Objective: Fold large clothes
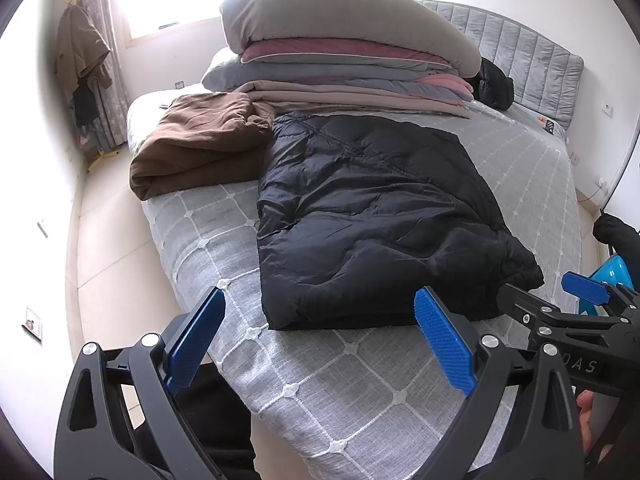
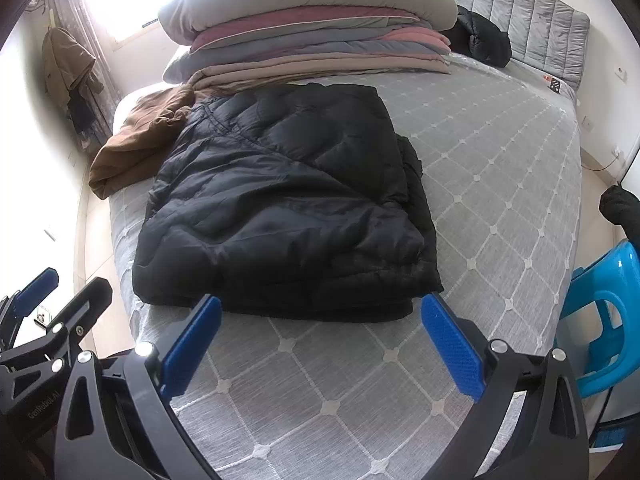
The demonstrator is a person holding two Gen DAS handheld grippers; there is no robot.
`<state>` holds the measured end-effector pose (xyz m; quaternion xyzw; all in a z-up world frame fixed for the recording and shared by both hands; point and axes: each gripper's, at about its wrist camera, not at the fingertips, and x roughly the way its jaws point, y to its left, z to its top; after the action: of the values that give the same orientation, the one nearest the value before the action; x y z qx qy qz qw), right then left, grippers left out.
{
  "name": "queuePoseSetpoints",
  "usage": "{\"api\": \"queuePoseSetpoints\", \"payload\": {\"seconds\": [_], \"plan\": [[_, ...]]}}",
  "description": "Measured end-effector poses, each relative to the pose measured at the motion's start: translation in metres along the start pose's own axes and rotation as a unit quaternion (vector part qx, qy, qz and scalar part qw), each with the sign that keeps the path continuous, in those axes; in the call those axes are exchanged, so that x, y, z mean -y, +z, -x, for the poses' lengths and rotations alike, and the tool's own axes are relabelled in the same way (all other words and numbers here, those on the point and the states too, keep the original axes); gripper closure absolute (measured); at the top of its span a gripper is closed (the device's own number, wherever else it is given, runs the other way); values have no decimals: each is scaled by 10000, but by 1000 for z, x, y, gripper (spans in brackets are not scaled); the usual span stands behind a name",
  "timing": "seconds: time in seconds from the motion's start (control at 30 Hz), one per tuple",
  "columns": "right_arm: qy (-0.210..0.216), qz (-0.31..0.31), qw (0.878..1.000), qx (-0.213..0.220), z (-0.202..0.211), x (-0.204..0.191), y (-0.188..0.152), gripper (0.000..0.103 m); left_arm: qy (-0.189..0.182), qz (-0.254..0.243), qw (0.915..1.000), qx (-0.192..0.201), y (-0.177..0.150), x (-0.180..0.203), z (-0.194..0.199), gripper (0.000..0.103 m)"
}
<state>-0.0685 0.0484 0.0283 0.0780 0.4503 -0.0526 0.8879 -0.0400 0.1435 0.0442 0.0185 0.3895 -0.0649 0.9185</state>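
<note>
A black puffer jacket (image 1: 368, 216) lies folded in a flat rectangle on the grey quilted bed (image 1: 320, 380); it also shows in the right wrist view (image 2: 280, 208). My left gripper (image 1: 320, 304) is open and empty, held above the bed just short of the jacket's near edge. My right gripper (image 2: 320, 312) is open and empty, also just short of that near edge. The right gripper shows at the right edge of the left wrist view (image 1: 576, 304), and the left gripper at the left edge of the right wrist view (image 2: 44, 300).
A folded brown garment (image 1: 200, 144) lies left of the jacket. A stack of folded quilts and a pillow (image 1: 344, 56) sits at the bed's head, with a second black jacket (image 1: 494, 84) by the headboard. A blue plastic chair (image 2: 600, 312) stands right of the bed.
</note>
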Motion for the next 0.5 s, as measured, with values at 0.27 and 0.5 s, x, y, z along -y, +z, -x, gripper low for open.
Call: {"api": "queuePoseSetpoints", "payload": {"seconds": [0.27, 0.5], "plan": [[26, -2, 10000, -8, -1, 1, 0, 7, -3, -2, 10000, -1, 0, 0, 0, 11], [41, -10, 10000, -5, -1, 1, -1, 7, -12, -10, 10000, -5, -1, 0, -2, 11]]}}
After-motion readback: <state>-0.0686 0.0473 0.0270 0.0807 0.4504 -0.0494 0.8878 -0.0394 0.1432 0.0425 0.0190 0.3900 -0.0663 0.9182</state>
